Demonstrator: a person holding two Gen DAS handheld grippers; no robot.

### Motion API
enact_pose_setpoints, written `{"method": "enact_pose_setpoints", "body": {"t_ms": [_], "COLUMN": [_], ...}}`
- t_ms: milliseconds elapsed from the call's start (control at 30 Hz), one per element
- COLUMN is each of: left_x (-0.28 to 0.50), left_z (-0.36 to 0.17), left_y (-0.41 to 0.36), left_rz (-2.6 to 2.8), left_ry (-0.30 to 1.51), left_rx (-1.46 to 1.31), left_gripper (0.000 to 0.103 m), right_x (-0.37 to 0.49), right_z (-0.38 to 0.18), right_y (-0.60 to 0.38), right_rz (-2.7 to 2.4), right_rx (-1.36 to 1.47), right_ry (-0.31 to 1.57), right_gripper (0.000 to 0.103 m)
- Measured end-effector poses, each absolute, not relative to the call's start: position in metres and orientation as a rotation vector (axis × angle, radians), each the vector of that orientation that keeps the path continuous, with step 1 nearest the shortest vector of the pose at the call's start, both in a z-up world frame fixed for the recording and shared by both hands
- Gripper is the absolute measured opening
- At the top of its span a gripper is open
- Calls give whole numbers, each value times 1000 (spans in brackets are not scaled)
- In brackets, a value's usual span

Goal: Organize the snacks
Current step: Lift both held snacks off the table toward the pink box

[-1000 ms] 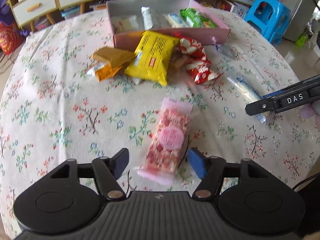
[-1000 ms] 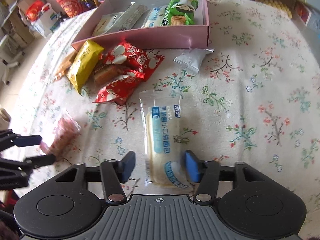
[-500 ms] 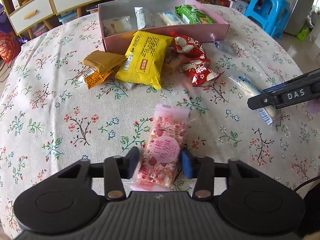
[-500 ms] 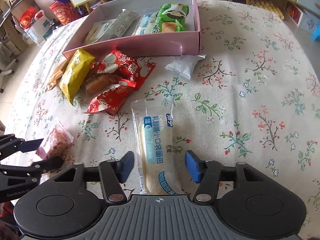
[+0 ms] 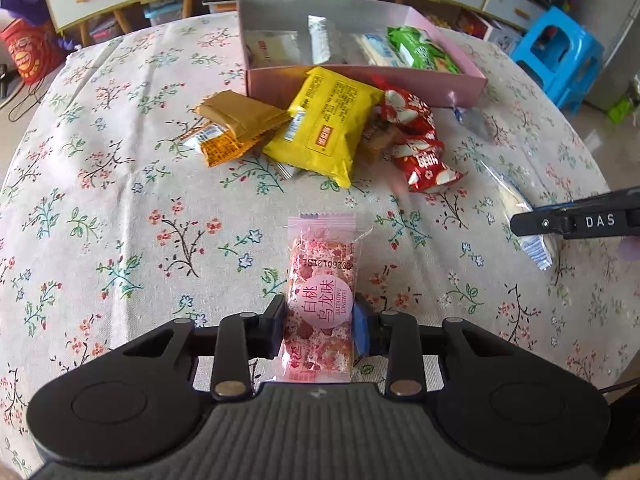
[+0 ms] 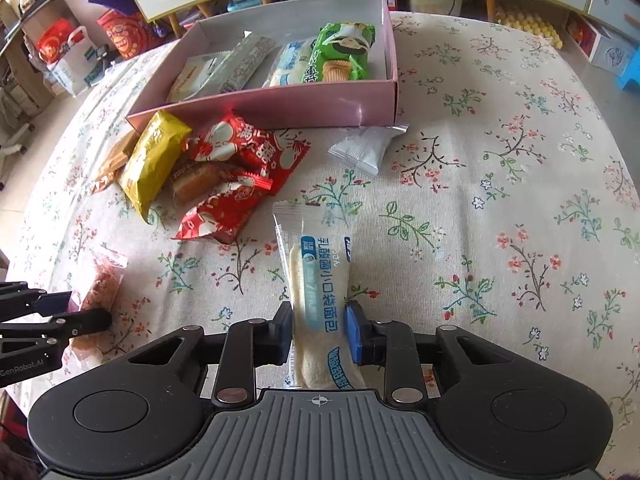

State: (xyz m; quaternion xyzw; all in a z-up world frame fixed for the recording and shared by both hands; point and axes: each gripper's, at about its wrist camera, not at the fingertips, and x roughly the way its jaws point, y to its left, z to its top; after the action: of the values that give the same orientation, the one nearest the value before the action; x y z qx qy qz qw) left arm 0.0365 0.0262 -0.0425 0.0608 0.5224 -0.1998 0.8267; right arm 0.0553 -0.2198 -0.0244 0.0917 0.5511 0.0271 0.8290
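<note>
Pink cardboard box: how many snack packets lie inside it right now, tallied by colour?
White plastic packet: 1
Silver foil packet: 1
White-and-blue bread packet: 1
Green biscuit packet: 1
Total in the pink cardboard box: 4

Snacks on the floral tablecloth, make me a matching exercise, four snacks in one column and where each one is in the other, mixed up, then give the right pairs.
Snacks:
1. pink speckled snack bar in clear wrapper
2. long white bread stick in blue-printed clear wrapper
3. green biscuit packet
4. small silver-white foil sachet

Places:
A. inside the pink cardboard box
B. on the cloth just outside the box's near right corner
C. clamped in the left hand-held gripper
D. clamped in the right hand-held gripper

Pairs: 1-C, 2-D, 3-A, 4-B
</note>
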Motion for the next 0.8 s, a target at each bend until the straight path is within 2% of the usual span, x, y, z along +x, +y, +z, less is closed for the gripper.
{"method": "enact_pose_setpoints", "body": {"t_ms": [233,800], "left_x": [39,53], "left_z": [-37,-19], "left_y": [30,39], "left_rz": [-414,-400], "left_ry": [1097,1045], "left_rx": [96,-13], "left_gripper": [31,31], "right_x": [56,63], "right_z": [-20,6], "right_y": [-225,-238], "right_rz": [51,67], "right_rx": [229,369], "right_ry": [1160,1086], "right_gripper": [22,22]}}
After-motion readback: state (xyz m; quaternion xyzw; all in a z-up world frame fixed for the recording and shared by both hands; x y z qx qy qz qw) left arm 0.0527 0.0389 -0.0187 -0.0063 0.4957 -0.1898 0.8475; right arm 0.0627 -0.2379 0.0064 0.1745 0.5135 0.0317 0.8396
